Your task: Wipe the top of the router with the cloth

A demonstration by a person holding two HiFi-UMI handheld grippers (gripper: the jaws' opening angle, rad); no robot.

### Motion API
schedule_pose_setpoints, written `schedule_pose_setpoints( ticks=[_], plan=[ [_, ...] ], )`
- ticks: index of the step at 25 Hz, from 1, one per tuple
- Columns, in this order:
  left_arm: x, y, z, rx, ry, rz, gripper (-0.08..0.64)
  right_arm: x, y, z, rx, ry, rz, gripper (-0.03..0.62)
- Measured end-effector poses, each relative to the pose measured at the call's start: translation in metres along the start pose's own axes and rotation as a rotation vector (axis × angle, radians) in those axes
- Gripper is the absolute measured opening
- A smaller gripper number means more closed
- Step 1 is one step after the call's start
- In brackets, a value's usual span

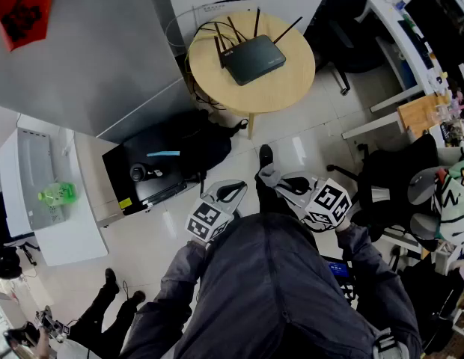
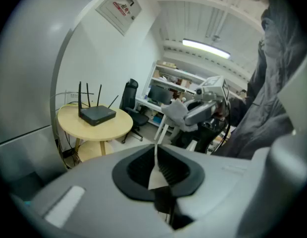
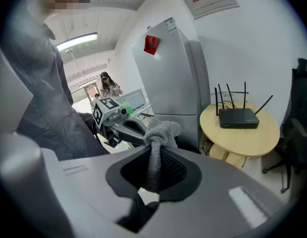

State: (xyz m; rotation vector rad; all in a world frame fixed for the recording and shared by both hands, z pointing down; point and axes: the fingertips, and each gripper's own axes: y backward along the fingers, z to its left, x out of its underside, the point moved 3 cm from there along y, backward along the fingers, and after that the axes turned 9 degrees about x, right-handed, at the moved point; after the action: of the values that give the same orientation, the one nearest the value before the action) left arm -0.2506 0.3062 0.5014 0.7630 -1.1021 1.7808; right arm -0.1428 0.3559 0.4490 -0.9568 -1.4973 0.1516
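Right tool clamps cloth; left tool closed; router on table

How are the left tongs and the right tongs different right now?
The right tongs pinch a grey cloth; the left tongs hold nothing. The right tongs' jaws are parted by the cloth; the left tongs' jaws are nearly touching. Both are well away from the router.

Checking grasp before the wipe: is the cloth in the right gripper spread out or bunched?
Bunched. The jaws of the right gripper are shut on the grey cloth, and a crumpled wad sticks out past them.
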Motion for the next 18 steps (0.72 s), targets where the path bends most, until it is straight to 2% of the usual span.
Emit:
schedule_pose_setpoints(
  ticks=[3,10,15,18],
  plan=[
    [-0.025,-0.032,0.039,-0.031,0.011,-0.002,0.023,-0.011,-0.015,-0.052,-0.012,0.073,0.014,0.034],
    [-0.097,-0.107,0.130,-0.157,0.064,0.023,0.026,-0.048,-0.034,-0.177,-0.107,0.119,0.016,0.034],
    [-0.135,-0.143,0.177,-0.217,0.093,0.049,0.025,-0.075,-0.049,-0.260,-0.144,0.078,-0.008,0.034],
    [-0.148,-0.153,0.196,-0.246,0.121,0.057,0.025,-0.090,-0.066,-0.294,-0.156,0.046,-0.016,0.034]
  ],
)
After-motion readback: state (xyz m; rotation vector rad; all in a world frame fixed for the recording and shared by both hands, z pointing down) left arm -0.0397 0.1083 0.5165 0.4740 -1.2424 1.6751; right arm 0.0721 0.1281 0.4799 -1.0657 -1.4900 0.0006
